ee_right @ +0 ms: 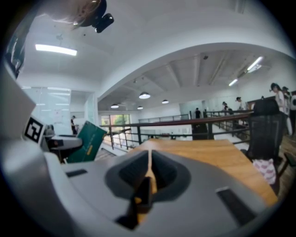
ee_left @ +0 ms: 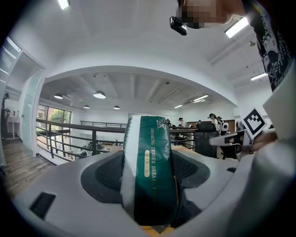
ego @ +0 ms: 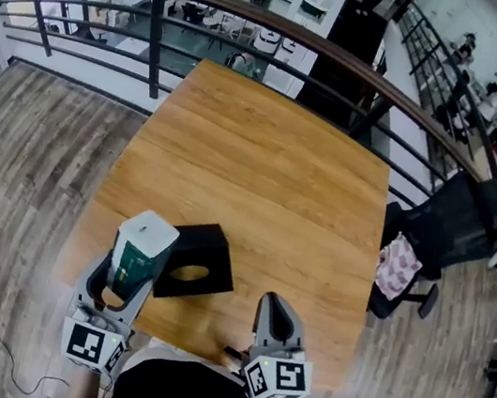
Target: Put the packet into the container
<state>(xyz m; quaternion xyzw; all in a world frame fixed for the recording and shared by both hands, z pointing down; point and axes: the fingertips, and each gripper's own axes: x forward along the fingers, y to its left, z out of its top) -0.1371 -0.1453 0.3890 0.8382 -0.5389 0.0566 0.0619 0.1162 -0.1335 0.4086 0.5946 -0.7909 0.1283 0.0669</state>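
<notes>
A green and white packet [ego: 139, 255] stands upright between the jaws of my left gripper [ego: 120, 293], which is shut on it near the table's front left. In the left gripper view the packet [ee_left: 150, 171] fills the gap between the pads. A black box-shaped container [ego: 196, 258] with an oval hole on top lies on the wooden table [ego: 262, 177] just right of the packet. My right gripper [ego: 275, 327] hovers at the front edge with its jaws shut on nothing [ee_right: 149, 178]. The packet [ee_right: 87, 141] also shows at the left of the right gripper view.
A curved metal railing [ego: 259, 28] runs behind the table. A black office chair [ego: 442, 232] with a patterned cloth [ego: 399, 266] stands to the table's right. Wooden plank floor lies on the left. People sit at desks far right.
</notes>
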